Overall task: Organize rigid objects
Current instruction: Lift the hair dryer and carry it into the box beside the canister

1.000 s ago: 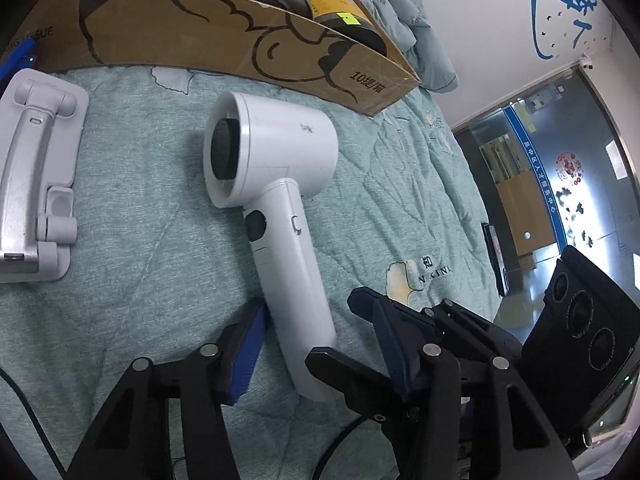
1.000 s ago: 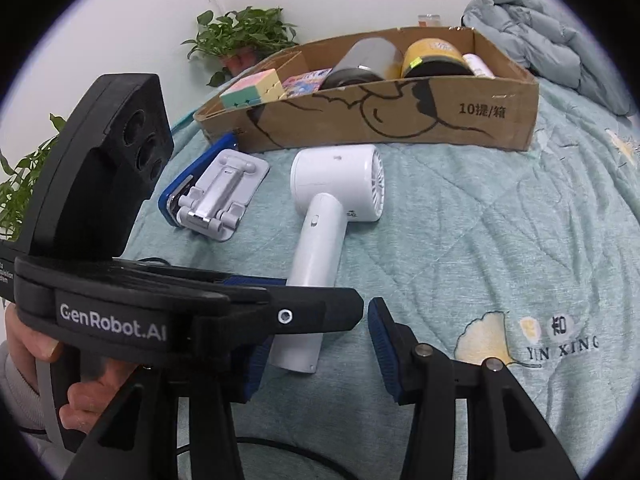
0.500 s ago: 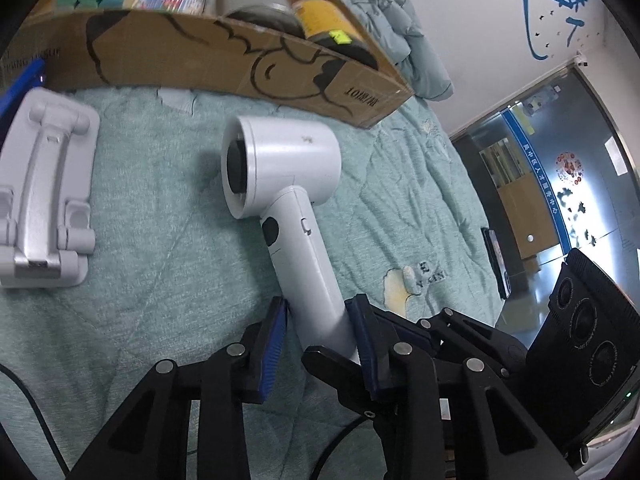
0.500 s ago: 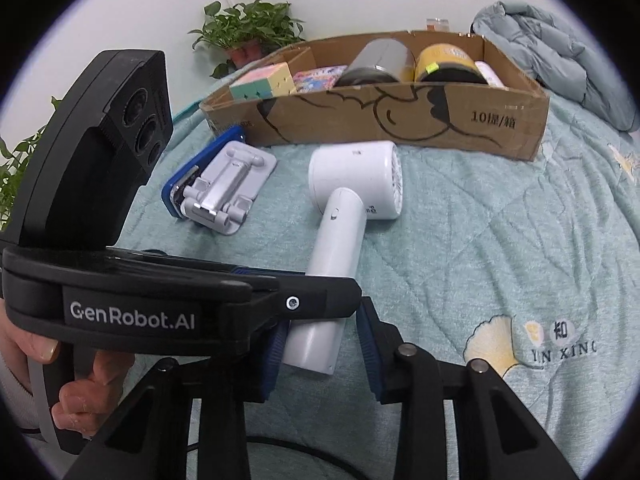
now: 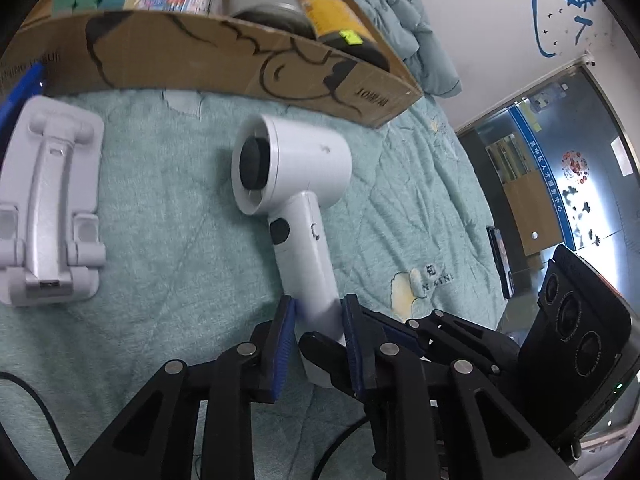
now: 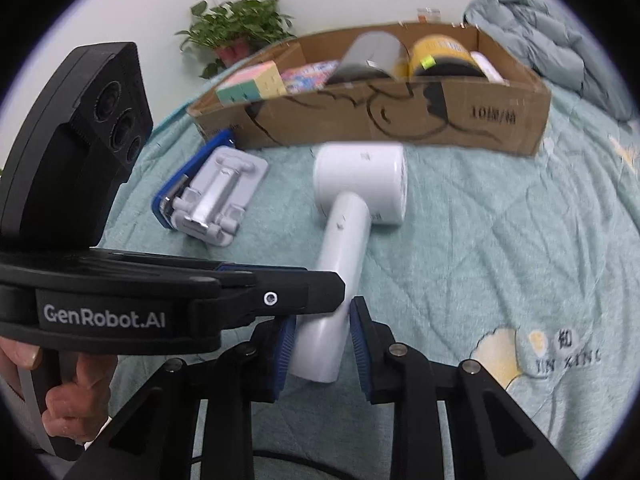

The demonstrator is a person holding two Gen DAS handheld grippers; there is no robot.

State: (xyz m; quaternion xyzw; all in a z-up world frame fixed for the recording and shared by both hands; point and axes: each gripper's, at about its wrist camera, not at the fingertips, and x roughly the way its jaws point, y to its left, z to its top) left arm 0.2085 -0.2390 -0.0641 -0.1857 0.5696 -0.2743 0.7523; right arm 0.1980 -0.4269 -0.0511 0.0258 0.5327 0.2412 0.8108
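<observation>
A white hair dryer [image 5: 296, 168] lies on the teal quilt, head toward the cardboard box [image 5: 200, 60]. Both grippers have its handle end between their blue pads, and their jaws are closing. My left gripper [image 5: 318, 336] has its pads against the handle's two sides. In the right wrist view, my right gripper [image 6: 320, 344] flanks the same handle of the hair dryer [image 6: 360, 184] just as tightly. The left gripper's black finger [image 6: 320, 288] crosses in front from the left, with a hand [image 6: 72, 400] on its grip.
The open cardboard box [image 6: 400, 120] holds a pastel cube, a printed pack, a grey cylinder and a yellow-lidded jar. A white folding stand [image 6: 220, 196] lies left of the dryer on a blue item [image 6: 168, 196]. A potted plant [image 6: 236, 28] and a bundled quilt [image 6: 540, 40] sit behind.
Both grippers' jaws have narrowed from wide apart to tight around the dryer's handle end. The dryer's head has swung slightly to the right in both views.
</observation>
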